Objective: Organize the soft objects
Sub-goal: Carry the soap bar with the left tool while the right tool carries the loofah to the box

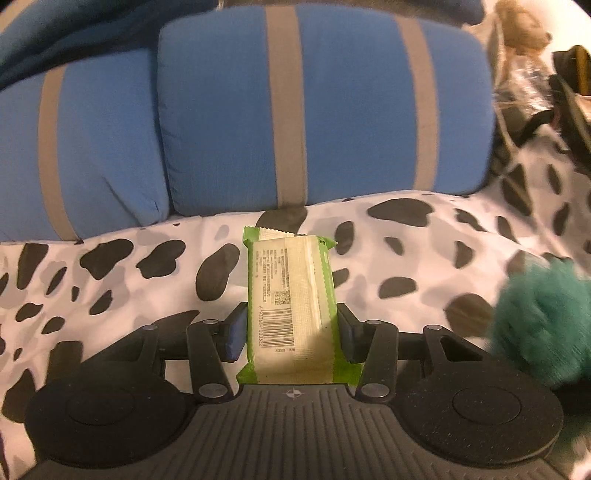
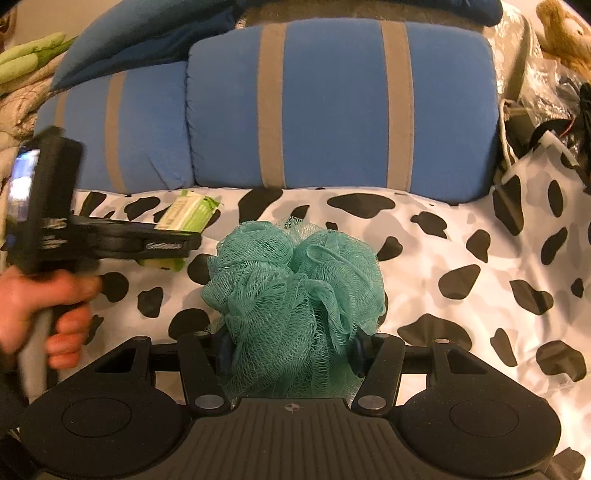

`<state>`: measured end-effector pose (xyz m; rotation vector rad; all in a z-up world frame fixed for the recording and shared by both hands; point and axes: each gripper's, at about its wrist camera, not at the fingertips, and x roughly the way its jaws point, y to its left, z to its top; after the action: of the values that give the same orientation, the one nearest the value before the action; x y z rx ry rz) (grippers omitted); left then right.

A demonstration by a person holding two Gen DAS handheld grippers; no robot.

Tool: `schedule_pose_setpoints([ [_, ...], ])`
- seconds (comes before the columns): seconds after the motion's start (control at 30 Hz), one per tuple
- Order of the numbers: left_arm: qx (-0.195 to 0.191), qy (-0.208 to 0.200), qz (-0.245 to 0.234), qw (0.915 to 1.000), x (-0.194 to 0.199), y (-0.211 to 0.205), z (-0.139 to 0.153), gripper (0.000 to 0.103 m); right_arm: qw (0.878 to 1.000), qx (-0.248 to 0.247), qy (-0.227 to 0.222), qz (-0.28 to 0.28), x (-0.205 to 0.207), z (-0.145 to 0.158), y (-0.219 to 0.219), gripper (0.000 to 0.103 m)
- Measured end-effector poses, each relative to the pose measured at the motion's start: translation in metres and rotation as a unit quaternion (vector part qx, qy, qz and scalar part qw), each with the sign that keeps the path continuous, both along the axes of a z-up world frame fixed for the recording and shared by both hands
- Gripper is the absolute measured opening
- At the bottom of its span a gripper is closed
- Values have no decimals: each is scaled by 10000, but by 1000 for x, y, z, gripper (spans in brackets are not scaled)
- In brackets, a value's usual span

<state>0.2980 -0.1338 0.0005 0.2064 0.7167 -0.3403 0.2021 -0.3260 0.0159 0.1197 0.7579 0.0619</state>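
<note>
A green and white tissue packet (image 1: 291,306) with a barcode side up is clamped between the pads of my left gripper (image 1: 291,332), lifted above the cow-print sheet (image 1: 110,280). The right wrist view shows the same packet (image 2: 188,212) sticking out of the left gripper (image 2: 173,240), held by a hand (image 2: 40,306) at the left. My right gripper (image 2: 291,350) is shut on a teal mesh bath pouf (image 2: 295,291), which bulges out above its fingers. That pouf (image 1: 546,325) shows blurred at the right edge of the left wrist view.
Two blue pillows with grey stripes (image 1: 325,107) (image 1: 81,155) lie across the far side of the bed. A tan plush toy (image 1: 521,26) and dark clutter with plastic wrap (image 2: 543,107) sit at the far right. Green plush items (image 2: 29,59) lie at the far left.
</note>
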Motion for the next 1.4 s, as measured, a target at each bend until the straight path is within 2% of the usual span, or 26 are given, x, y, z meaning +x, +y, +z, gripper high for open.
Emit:
schedule_pose_setpoints([
  [0.23, -186, 93, -248, 9995, -52, 27, 12, 47, 9999, 16, -64, -97, -25, 9, 2, 59],
  [0.6, -409, 166, -555, 9975, -134, 70, 30, 47, 9999, -21, 3, 133, -72, 14, 28, 59],
  [0.77, -550, 226, -478, 9971, -164, 90, 33, 47, 9998, -96, 81, 152, -95, 13, 42, 59],
  [1.0, -577, 312, -342, 9973, -198, 108, 31, 47, 9994, 55, 122, 312, -125, 15, 55, 59],
  [1.17, -668, 411, -134, 9968, -212, 119, 29, 47, 9987, 185, 188, 428, -142, 17, 61, 59],
  [1.4, -786, 590, -175, 9950, -230, 128, 28, 47, 9974, 309, 371, 534, -164, 16, 67, 59],
])
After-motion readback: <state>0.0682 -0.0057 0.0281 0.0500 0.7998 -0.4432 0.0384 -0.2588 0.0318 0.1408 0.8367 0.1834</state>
